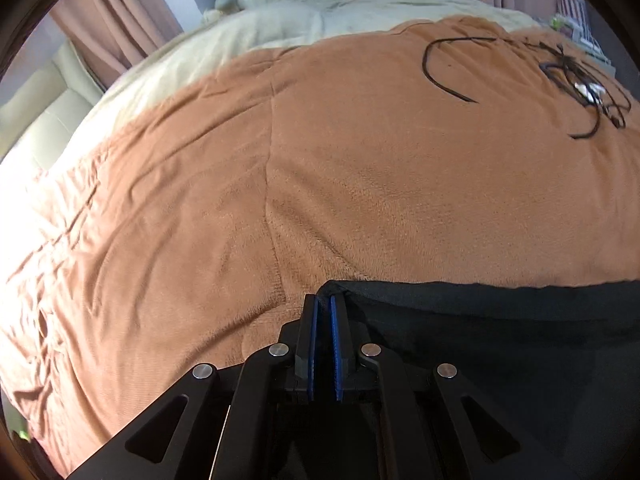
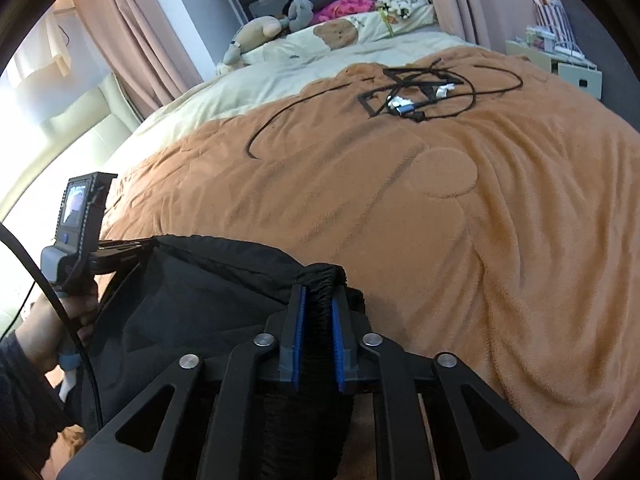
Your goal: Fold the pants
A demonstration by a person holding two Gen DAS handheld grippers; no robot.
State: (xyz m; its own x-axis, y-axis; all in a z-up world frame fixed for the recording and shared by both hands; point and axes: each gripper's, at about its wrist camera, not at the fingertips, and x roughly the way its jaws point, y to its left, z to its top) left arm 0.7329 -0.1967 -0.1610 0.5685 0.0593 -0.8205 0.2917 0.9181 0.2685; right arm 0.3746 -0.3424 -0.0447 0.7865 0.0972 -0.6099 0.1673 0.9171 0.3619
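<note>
The black pants (image 1: pixel 500 340) lie along the near edge of the brown blanket (image 1: pixel 360 180). My left gripper (image 1: pixel 324 300) has its blue pads nearly together on a corner of the pants' edge. In the right wrist view the pants (image 2: pixel 192 300) stretch from that gripper's side across to my right gripper (image 2: pixel 319 292). The gathered elastic waistband (image 2: pixel 320 280) fills the gap between the right gripper's pads and touches both. A person's hand (image 2: pixel 52 320) holds the left gripper's handle below its camera unit (image 2: pixel 80 208).
A tangle of black cables (image 2: pixel 420 92) lies on the blanket's far half. Cream bedding, pillows and stuffed toys (image 2: pixel 256 32) sit at the head of the bed. Curtains hang at the far left and a small bedside unit (image 2: pixel 560 60) stands at the far right.
</note>
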